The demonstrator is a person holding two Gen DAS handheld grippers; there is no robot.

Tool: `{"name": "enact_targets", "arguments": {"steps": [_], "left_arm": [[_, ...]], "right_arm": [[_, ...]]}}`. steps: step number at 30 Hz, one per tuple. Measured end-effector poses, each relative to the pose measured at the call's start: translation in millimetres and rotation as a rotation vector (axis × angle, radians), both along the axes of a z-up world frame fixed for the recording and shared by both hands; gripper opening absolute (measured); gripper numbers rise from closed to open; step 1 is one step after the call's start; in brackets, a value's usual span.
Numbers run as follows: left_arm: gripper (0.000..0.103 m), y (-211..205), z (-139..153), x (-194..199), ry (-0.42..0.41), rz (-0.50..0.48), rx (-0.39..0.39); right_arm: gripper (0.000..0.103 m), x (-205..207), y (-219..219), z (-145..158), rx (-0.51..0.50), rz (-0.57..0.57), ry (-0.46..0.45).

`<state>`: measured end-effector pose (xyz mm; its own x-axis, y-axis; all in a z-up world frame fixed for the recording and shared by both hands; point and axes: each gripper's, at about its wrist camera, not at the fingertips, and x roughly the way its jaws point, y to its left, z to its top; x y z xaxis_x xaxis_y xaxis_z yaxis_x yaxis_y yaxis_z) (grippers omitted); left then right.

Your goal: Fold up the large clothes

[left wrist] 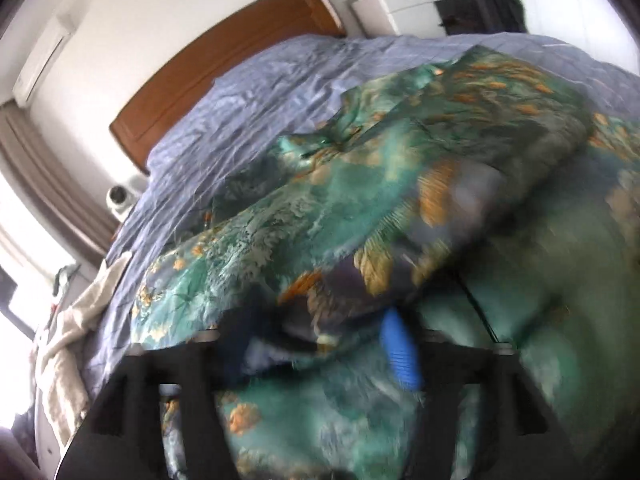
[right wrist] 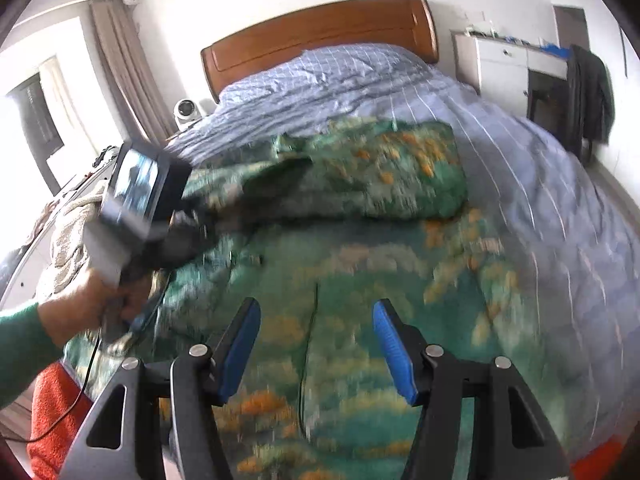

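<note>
A large green garment with orange and teal leaf print (right wrist: 360,248) lies on the bed, partly folded over itself. In the left wrist view the garment (left wrist: 400,184) drapes across my left gripper (left wrist: 320,344); a fold of it sits between the fingers, one blue pad (left wrist: 400,356) showing, the other hidden by cloth. In the right wrist view the left gripper body (right wrist: 136,200) is held at the garment's left edge with cloth bunched at it. My right gripper (right wrist: 316,344) is open and empty above the near part of the garment.
The bed has a blue checked sheet (right wrist: 520,152) and a wooden headboard (right wrist: 320,32). A white cabinet (right wrist: 500,64) and hanging dark clothes (right wrist: 588,92) stand at right. A small white camera (right wrist: 186,112) and cream towel (right wrist: 68,232) are at left. An orange cloth (right wrist: 52,412) lies bottom left.
</note>
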<state>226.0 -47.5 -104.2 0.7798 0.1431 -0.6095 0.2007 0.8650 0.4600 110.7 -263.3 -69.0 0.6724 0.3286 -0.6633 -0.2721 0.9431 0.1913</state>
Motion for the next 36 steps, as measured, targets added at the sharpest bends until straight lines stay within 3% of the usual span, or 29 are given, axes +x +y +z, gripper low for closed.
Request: {"name": "enact_targets", "arguments": {"steps": [3,5,10,13,18,19,20,21,26,29,33,36], "left_arm": [[0.078,14,2,-22,0.032,-0.014,-0.048],[0.078,30,4,-32,0.055,0.02,-0.097],[0.078,85,9,-59,0.081,0.167,-0.271],[0.078,106,10,-69,0.068,0.225,-0.316],[0.078,122,8,-78,0.063,0.262,-0.346],[0.078,126,8,-79,0.063,0.265,-0.348],[0.078,126,8,-77,0.061,0.269,-0.352],[0.078,131,8,-72,0.061,0.271,-0.36],[0.078,137,14,-69,0.051,0.27,-0.401],[0.078,139,10,-64,0.063,0.278,-0.414],[0.078,142,4,-60,0.094,0.291,-0.421],[0.078,145,7,-57,0.109,0.284,-0.42]], "right_arm": [[0.06,30,10,8,-0.001,0.027,-0.013],[0.06,60,17,11,0.054,0.038,0.014],[0.06,142,35,-1,0.339,0.071,0.212],[0.06,180,54,-20,0.396,0.055,0.314],[0.061,213,83,-56,0.384,0.026,0.473],[0.048,216,88,-58,0.38,0.038,0.482],[0.021,218,93,-56,0.366,0.053,0.481],[0.018,222,98,-51,0.342,0.077,0.472],[0.018,249,95,7,0.274,0.081,0.272],[0.018,269,92,18,0.193,0.058,0.191],[0.018,284,91,-21,0.055,0.015,0.227],[0.027,289,98,-58,-0.027,0.016,0.27]]}}
